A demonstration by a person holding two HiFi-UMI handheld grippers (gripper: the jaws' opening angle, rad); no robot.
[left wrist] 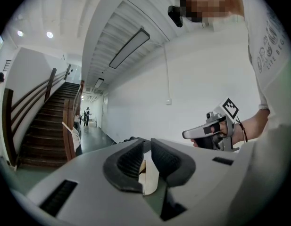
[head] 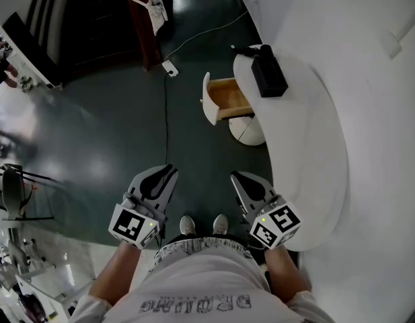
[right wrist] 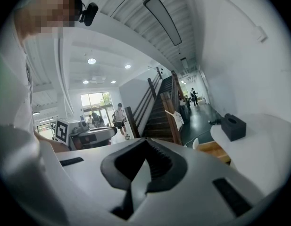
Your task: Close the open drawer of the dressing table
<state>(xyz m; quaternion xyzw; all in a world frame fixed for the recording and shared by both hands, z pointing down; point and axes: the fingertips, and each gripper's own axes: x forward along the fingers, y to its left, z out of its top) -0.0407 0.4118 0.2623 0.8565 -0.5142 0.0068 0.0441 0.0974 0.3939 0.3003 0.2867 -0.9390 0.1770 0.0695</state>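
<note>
Premises: large public hall or lobby, not a home. Evidence: dark glossy floor [head: 93, 133]; wooden staircase [left wrist: 46, 126] at 11 o'clock; ribbed ceiling [left wrist: 112, 22] with strip light [left wrist: 128, 48]; glazed entrance [right wrist: 95, 102]; passers-by [right wrist: 119, 119]; white dressing table [head: 315, 147] at 2 o'clock.

Black box [head: 268, 73], floor cable [head: 166, 113], staircase [left wrist: 46, 126]
</note>
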